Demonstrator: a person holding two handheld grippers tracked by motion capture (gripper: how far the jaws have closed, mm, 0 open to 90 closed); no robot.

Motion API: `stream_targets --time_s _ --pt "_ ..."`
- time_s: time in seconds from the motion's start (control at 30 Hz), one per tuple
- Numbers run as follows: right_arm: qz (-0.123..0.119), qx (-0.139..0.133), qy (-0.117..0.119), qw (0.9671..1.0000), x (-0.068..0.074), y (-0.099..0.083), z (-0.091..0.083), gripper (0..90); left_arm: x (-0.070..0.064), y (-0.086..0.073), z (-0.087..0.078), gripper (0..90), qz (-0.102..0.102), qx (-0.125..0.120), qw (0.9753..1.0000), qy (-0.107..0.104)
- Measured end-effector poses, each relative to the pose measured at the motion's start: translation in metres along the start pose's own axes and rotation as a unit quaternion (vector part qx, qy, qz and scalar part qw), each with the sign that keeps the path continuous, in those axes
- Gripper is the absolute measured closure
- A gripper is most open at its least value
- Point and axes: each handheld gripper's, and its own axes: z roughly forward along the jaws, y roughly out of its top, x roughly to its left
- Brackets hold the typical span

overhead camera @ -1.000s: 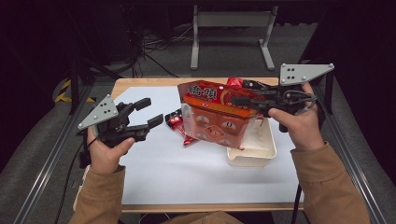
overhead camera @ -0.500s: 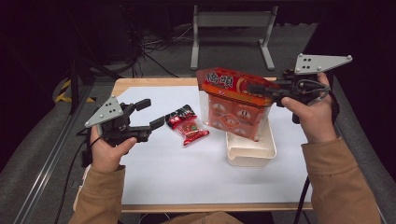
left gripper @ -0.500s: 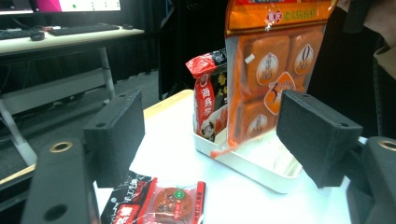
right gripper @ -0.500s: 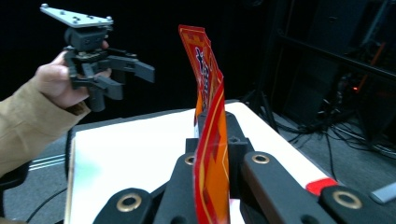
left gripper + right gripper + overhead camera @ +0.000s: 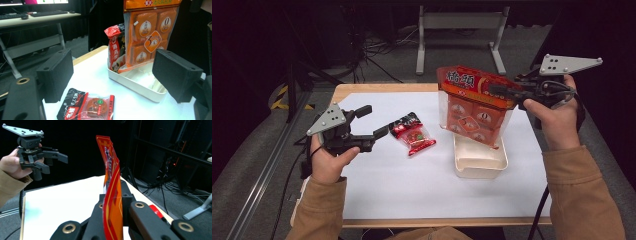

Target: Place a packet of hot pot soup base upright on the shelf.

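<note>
We have swung the orange bag (image 5: 474,107) rightward over the tray (image 5: 479,160) since a second ago.
High view: right gripper (image 5: 507,91) clamps its top edge. Left gripper view: wide-open jaws frame the small red packet (image 5: 87,105). Right gripper view: we lower the bag (image 5: 111,195) upright, unswinging.

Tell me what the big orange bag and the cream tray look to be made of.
Orange bag: thin plastic film, glossy; it shows sheen, is clear enough lower down to reveal inner packs, and its top strip bends between the right gripper's jaws. Cream tray: probably moulded plastic, smooth and slightly shiny, with rounded corners and a thin rim; melamine or similar cannot be ruled out.
</note>
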Motion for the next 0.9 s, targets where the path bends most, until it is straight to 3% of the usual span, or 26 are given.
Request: stream_targets --time_s 0.63,0.9 --pt "0.027 0.001 -0.057 0.9980 -0.005 -0.019 -0.005 89.4 0.004 -0.004 0.003 17.5 -0.005 0.008 1.0000 0.002" --pt "0.034 0.004 -0.069 0.9970 -0.007 -0.028 -0.005 89.4 0.006 -0.006 0.003 17.4 -0.010 0.007 0.9999 -0.004"
